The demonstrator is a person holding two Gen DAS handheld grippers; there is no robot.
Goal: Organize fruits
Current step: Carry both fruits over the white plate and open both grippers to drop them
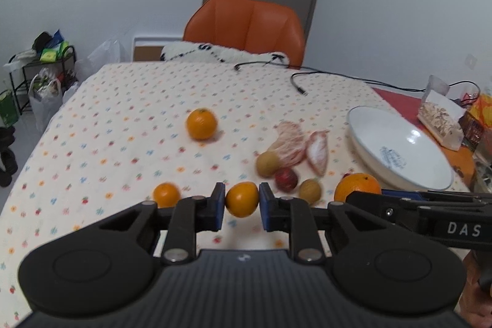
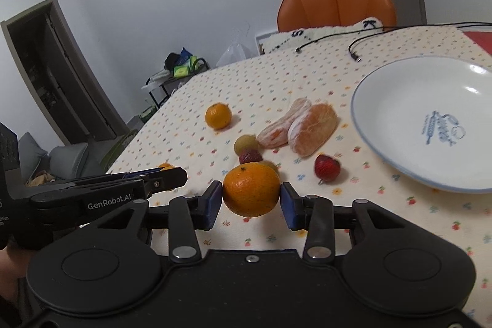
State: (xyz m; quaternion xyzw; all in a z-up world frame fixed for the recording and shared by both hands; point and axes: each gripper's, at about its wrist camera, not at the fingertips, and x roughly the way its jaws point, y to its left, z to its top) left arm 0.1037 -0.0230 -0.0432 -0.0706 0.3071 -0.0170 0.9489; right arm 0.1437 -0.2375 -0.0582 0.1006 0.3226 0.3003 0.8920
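My left gripper is shut on a small orange, held just above the flowered tablecloth. My right gripper is shut on a larger orange; its blue pads press on both sides. Each gripper shows at the side of the other's view. Loose on the cloth lie an orange, a small orange, two peeled citrus segments, two yellow-brown round fruits and red fruits. An empty white plate stands to the right.
Black cables lie at the far side of the table, before an orange chair. A clear snack bag sits right of the plate on a red mat. A rack and bags stand on the floor at left.
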